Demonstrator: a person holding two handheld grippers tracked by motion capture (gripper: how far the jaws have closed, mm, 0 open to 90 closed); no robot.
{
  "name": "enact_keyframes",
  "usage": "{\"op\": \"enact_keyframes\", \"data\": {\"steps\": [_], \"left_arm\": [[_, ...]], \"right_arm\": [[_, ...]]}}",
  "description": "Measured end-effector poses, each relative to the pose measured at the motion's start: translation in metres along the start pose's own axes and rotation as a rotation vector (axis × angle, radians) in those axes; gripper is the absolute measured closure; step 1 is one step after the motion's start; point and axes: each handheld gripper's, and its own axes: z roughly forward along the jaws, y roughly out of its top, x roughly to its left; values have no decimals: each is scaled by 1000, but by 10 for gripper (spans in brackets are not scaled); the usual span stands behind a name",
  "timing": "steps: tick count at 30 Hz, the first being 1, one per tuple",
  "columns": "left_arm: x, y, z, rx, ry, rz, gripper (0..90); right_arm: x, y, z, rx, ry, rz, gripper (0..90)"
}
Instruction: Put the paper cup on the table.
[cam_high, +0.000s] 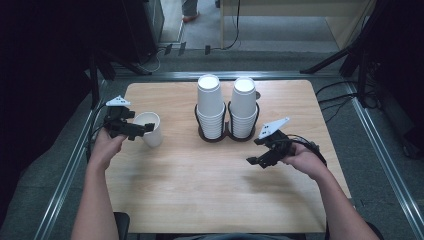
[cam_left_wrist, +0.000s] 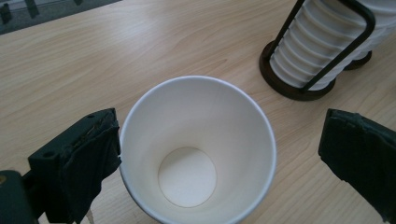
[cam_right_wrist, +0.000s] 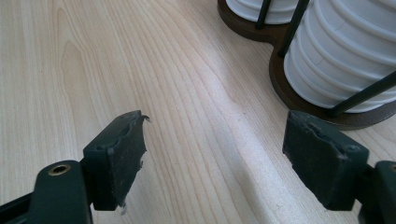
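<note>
High view first: my left tool sits at the single white paper cup, which stands upright on the table, well to the left of the cup rack. From the left gripper view I look down into that cup; one pad just touches its rim on the left, while the other pad stands clear of it toward the rack, so the left tool is apart around the cup and not clamped on it. The cup's open mouth faces up and its inside is bare. My right tool hangs above bare wood in front of the rack and slightly to its right, jaws apart with nothing between them. In the right gripper view I see the rack's dark base and stacked white cups just beyond the right tool
</note>
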Motion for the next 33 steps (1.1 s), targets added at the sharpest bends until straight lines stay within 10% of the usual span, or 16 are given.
{"op": "enact_keyframes", "data": {"steps": [9,33], "left_arm": [[-18,14,-7,-9,-66,37,0],[-84,27,36,88,-144,168,0]], "right_arm": [[-1,-1,0,4,-2,1,210],[6,0,5,29,3,-28,210]]}}
